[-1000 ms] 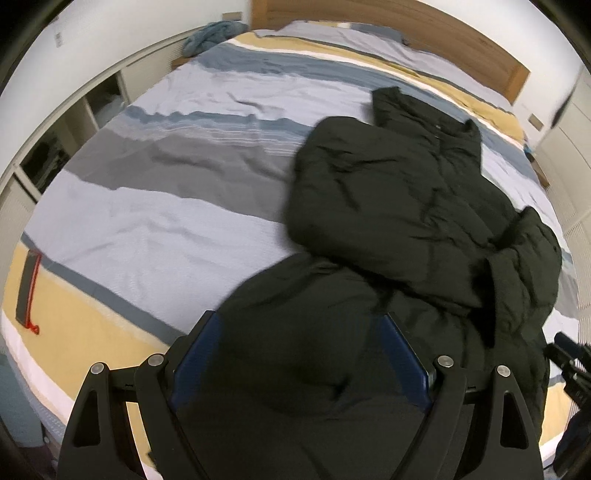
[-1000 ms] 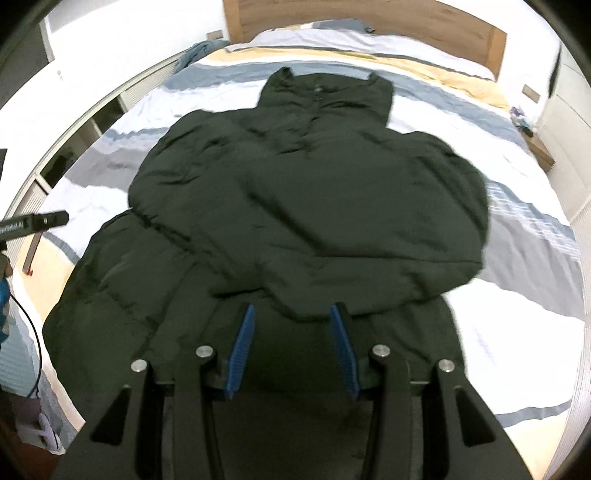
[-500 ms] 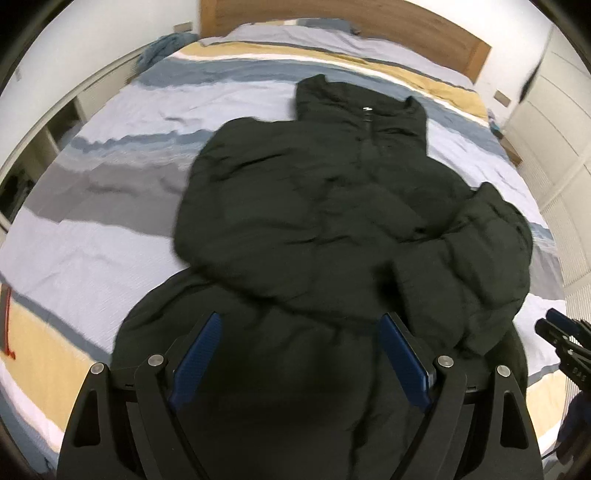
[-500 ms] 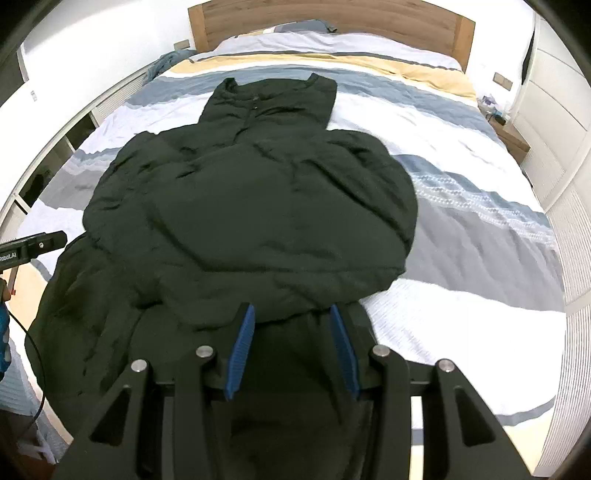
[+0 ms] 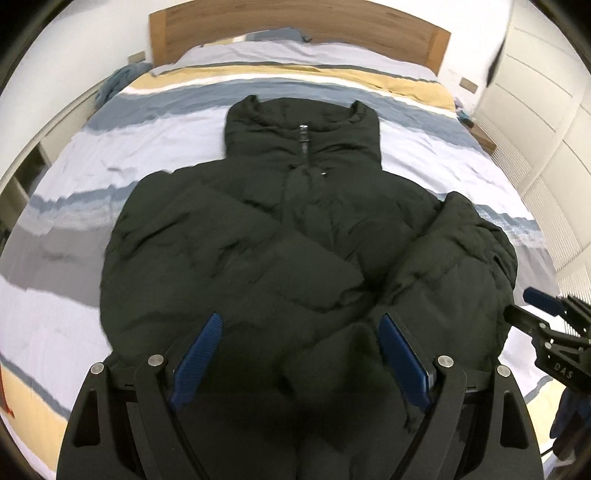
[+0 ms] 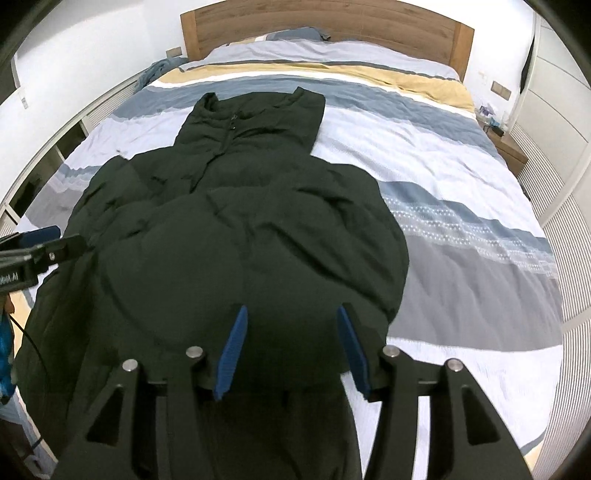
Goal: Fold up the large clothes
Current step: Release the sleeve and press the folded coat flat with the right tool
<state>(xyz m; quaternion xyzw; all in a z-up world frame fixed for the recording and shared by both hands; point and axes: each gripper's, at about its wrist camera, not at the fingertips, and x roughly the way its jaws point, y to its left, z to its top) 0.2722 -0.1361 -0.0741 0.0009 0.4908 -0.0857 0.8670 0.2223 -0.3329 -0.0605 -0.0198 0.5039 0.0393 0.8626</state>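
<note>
The dark puffer jacket (image 5: 280, 243) sprawls across the striped bed (image 6: 461, 206). The left hand-held gripper (image 5: 299, 347) gapes wide and empty; the right hand-held gripper (image 6: 291, 347), jaws just widening, grips nothing. Only the right view shows the nightstand (image 6: 511, 149)

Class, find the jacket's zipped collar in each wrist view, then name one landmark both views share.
Left wrist: the collar sits upper centre, zip facing the camera.
Right wrist: the collar sits upper left of centre.
Shared landmark: the wooden headboard along the top.

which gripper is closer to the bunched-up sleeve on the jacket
Right. The right gripper sits beside the bunched sleeve; the left gripper hovers over the jacket's middle.
</note>
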